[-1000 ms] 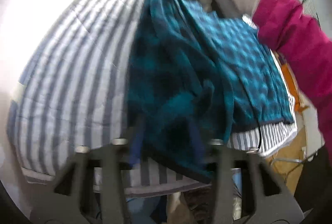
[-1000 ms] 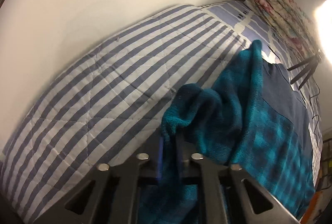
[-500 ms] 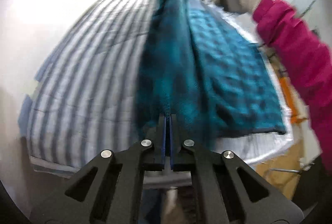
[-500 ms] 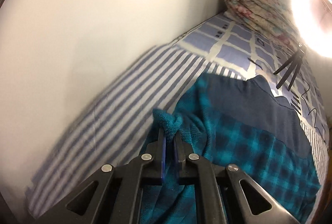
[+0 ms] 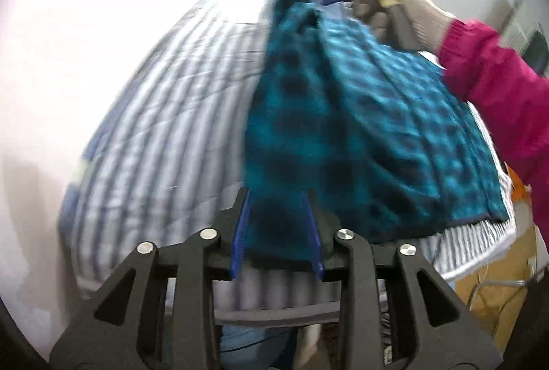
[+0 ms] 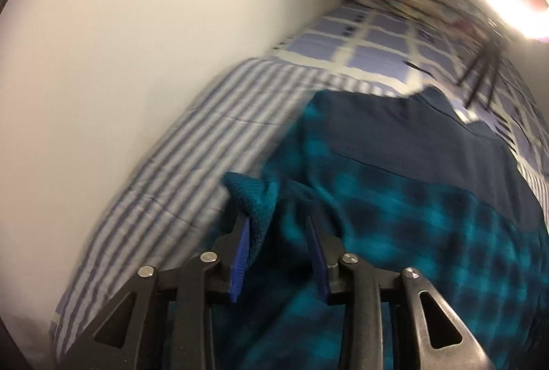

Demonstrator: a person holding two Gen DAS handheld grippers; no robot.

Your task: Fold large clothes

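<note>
Teal plaid garment point(image 5: 360, 129) lies along the bed point(image 5: 164, 129), doubled lengthwise; its fold edge runs down the bed's middle and its hem reaches the bed's near edge. Left gripper point(image 5: 276, 226) at the hem end, right gripper point(image 6: 276, 243) at the far end by the navy yoke: judged placed one per end to lay the fold flat. Both sets of jaws are opening, apart, cloth still between them but unpinched.

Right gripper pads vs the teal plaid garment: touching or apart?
Cannot tell. In the right wrist view the right gripper has its jaws opening with a fold of the teal plaid garment between them; blur hides whether the left pad still presses the fabric.
</note>
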